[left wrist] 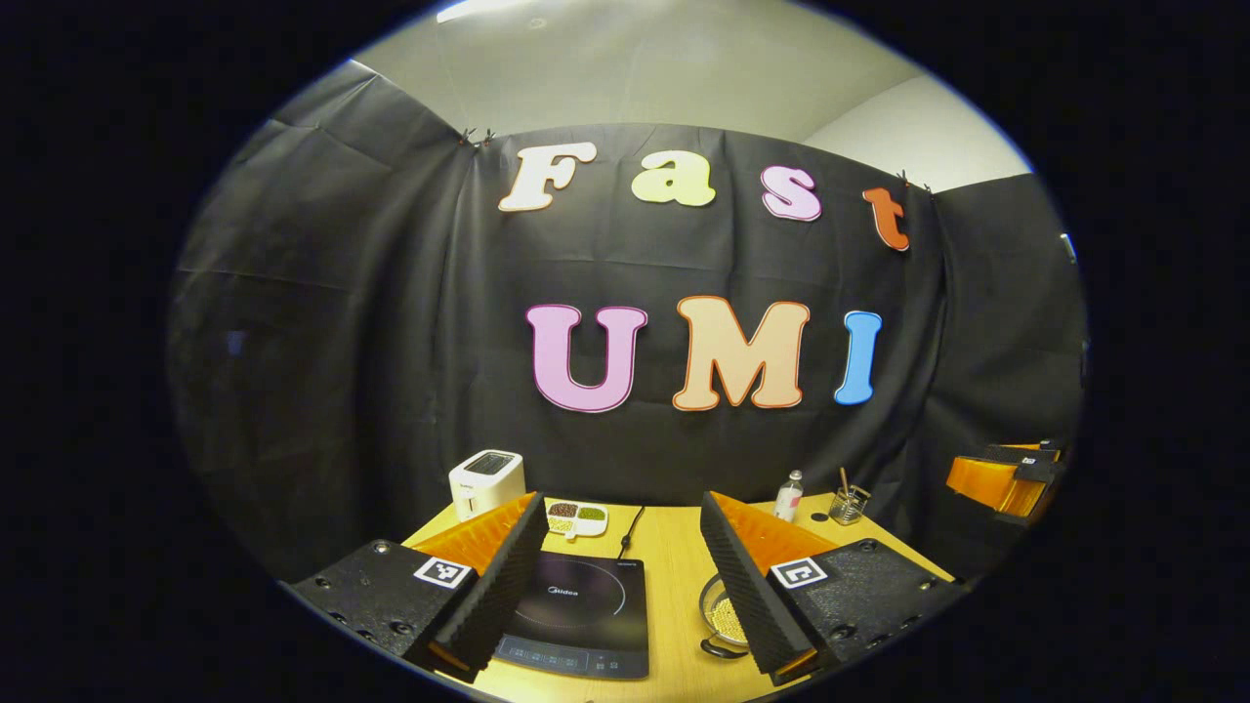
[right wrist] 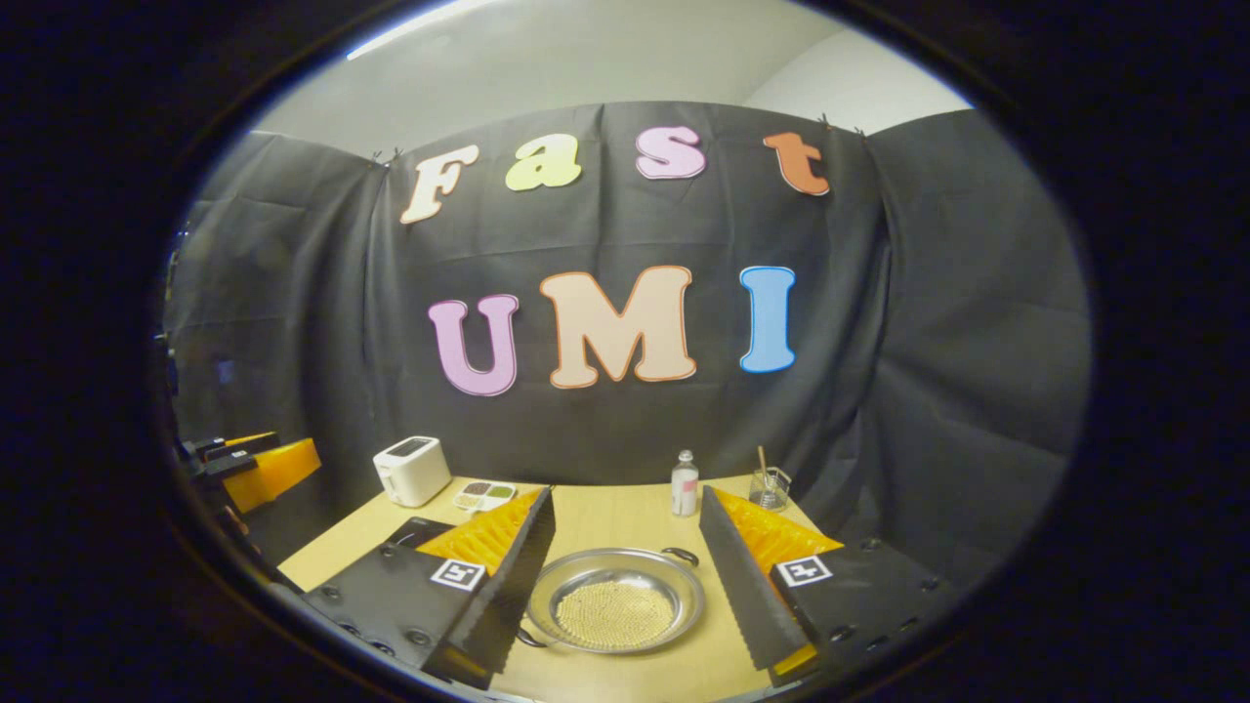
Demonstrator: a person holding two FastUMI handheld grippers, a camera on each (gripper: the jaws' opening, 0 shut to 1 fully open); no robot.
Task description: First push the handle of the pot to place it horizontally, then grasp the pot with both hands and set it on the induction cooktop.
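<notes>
Pushing the far handle [right wrist: 681,556] at the pot [right wrist: 613,599], lower centre, you risk sliding it; both grippers [left wrist: 620,576] [right wrist: 625,586] hang wide open, holding nothing.

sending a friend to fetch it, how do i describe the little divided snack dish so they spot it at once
Start at the wooden table and look to its back edge by the white toaster. The snack dish sits just beside it: a small white tray, the only thing split into compartments, with brown and green fillings.
</notes>
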